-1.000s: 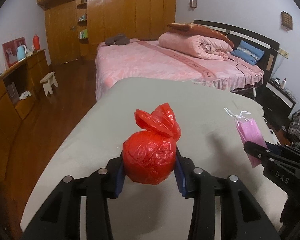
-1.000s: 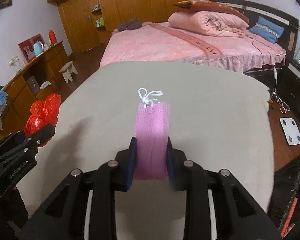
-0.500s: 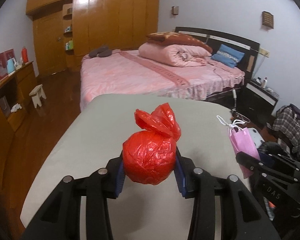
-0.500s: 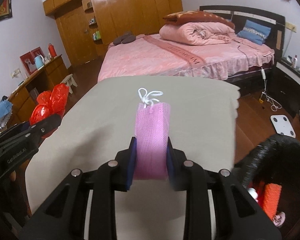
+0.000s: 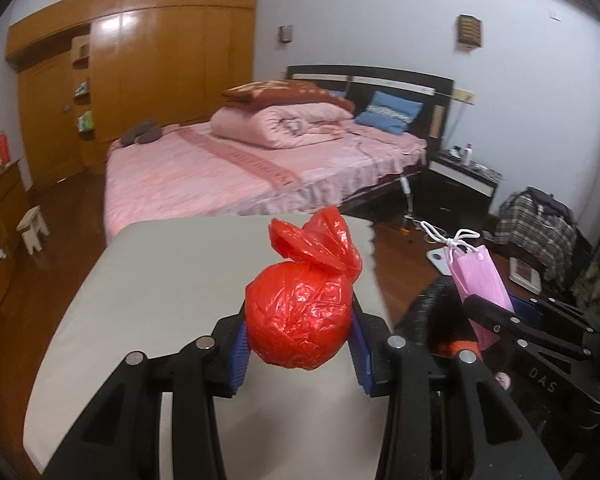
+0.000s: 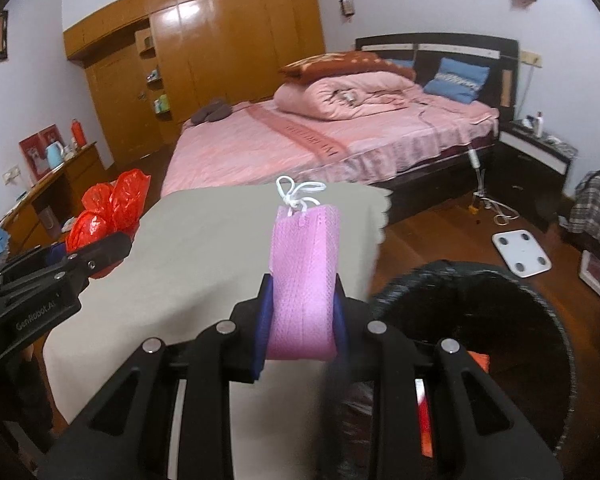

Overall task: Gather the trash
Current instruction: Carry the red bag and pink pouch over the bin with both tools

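Note:
My left gripper (image 5: 298, 344) is shut on a knotted red plastic bag (image 5: 300, 316), held above the grey table (image 5: 160, 300). My right gripper (image 6: 302, 320) is shut on a folded pink face mask (image 6: 304, 280) with white ear loops on top. A round black trash bin (image 6: 480, 308) stands on the floor beside the table's right edge, with some red and orange items inside. In the left wrist view the pink mask (image 5: 480, 280) hangs over the bin (image 5: 440, 312). In the right wrist view the red bag (image 6: 108, 216) and the left gripper (image 6: 100, 252) show at the left.
A bed (image 5: 240, 168) with pink covers lies beyond the table. A wooden wardrobe (image 6: 204, 52) fills the back wall. A white scale (image 6: 520, 252), a cable and a plaid bag (image 5: 540, 224) lie on the wood floor at the right. A small stool (image 5: 32, 228) and a wooden dresser stand at the left.
Both grippers have risen and swung to the right with their loads, from over the table's middle to its right edge. The black bin has come into view under the right gripper.

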Tool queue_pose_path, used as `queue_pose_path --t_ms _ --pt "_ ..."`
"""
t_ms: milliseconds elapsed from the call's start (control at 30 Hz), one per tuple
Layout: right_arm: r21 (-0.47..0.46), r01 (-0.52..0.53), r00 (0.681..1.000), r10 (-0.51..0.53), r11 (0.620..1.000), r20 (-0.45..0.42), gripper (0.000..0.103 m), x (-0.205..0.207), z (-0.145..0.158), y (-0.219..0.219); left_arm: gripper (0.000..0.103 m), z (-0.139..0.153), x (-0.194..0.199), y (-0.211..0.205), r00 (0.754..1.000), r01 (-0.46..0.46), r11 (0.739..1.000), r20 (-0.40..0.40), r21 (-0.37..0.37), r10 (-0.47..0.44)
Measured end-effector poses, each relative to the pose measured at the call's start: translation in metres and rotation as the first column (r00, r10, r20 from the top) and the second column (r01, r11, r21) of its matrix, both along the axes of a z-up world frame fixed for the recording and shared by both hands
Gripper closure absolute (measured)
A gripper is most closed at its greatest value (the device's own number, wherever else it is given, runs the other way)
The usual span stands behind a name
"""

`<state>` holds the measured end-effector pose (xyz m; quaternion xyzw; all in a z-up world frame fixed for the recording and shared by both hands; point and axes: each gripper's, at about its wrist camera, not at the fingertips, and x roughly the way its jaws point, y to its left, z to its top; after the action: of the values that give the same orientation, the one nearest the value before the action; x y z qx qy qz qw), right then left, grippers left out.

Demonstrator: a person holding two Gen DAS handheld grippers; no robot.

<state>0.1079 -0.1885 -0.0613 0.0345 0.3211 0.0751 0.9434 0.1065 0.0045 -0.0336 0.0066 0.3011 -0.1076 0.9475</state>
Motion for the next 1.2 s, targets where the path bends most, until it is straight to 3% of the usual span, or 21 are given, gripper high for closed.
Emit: queue_pose_path --t_ms 367,1200 --pt "-0.008 0.106 0.994 -0.105 0.994 0.031 0.076 -0.034 0.005 -0.059 0.061 0.009 -0.015 -0.073 0.991 0.131 0.991 0.031 0.016 -0.132" --pt "-0.040 0.254 0.967 -0.254 0.966 0.013 0.076 -0.063 -0.013 -0.134 0.060 -0.001 -0.021 -0.162 0.948 0.314 0.949 0.036 0.038 -0.315"
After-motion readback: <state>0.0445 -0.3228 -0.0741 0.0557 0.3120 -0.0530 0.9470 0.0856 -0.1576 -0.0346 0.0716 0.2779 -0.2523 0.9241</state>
